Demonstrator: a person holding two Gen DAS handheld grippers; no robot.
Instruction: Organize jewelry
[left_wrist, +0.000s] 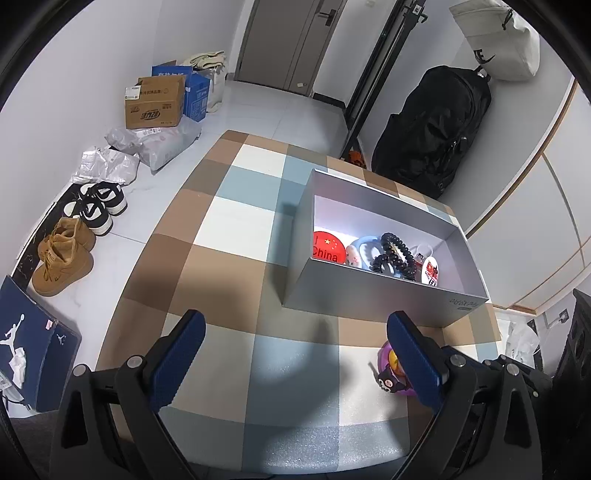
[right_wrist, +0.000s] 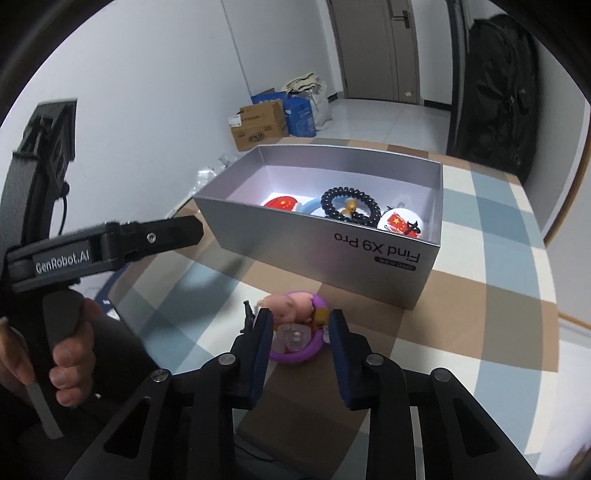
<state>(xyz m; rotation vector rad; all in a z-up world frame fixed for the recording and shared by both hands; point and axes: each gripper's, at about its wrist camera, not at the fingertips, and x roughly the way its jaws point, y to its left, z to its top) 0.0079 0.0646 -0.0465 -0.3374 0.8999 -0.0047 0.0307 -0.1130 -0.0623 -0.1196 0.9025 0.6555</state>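
Purple ring partly behind claw finger, perhaps touching.

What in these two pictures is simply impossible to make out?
- Purple ring toy: in the left wrist view the near finger covers most of it; in the right wrist view the right tongs flank it, and contact is unclear.
- Silver box: its front wall hides the lower parts of the red badge and black coil bracelet.
- Small print under "Find X9 Pro": too tiny to read.
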